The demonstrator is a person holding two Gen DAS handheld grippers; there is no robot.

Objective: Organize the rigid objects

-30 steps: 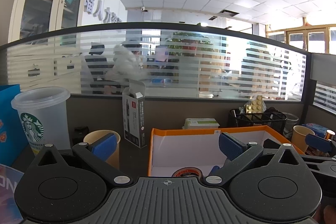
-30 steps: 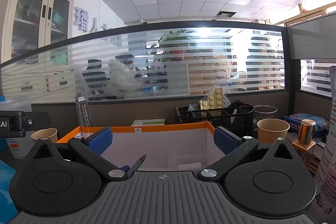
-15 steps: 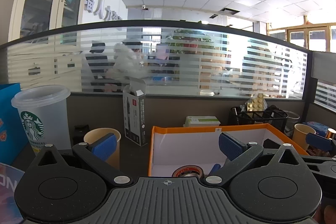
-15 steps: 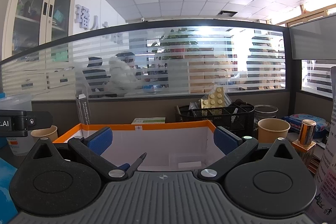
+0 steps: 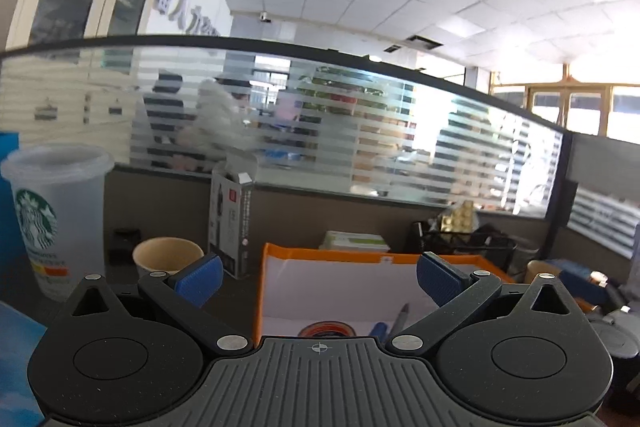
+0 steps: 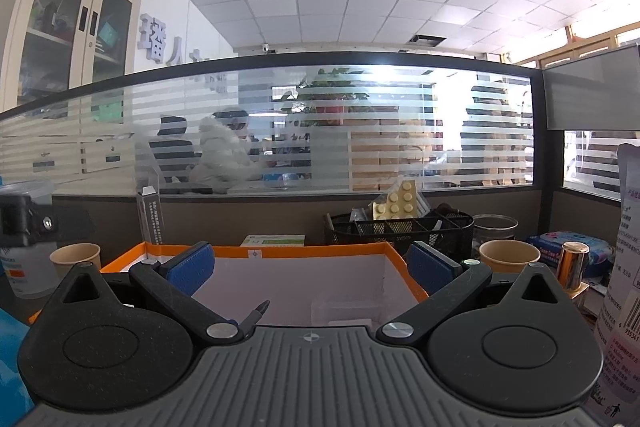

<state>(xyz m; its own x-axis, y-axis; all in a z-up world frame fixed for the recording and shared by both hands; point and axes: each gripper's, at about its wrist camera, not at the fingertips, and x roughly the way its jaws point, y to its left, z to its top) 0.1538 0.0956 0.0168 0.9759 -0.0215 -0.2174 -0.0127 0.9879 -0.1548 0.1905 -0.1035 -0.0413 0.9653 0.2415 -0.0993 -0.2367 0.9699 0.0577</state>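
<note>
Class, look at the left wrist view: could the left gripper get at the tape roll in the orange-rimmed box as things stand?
Probably yes. The left gripper is open and empty, and the tape roll lies just below it in the open-topped box; a pen lies close beside it.

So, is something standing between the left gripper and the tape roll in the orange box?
Nothing visible does. The left gripper, open and empty, is just above the tape roll in the orange box. A pen lies beside the roll, to its right.

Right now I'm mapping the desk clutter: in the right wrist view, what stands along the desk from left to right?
Left paper cup → tall narrow carton → green-and-white box → black mesh organizer → right paper cup → shiny copper cylinder.
</note>
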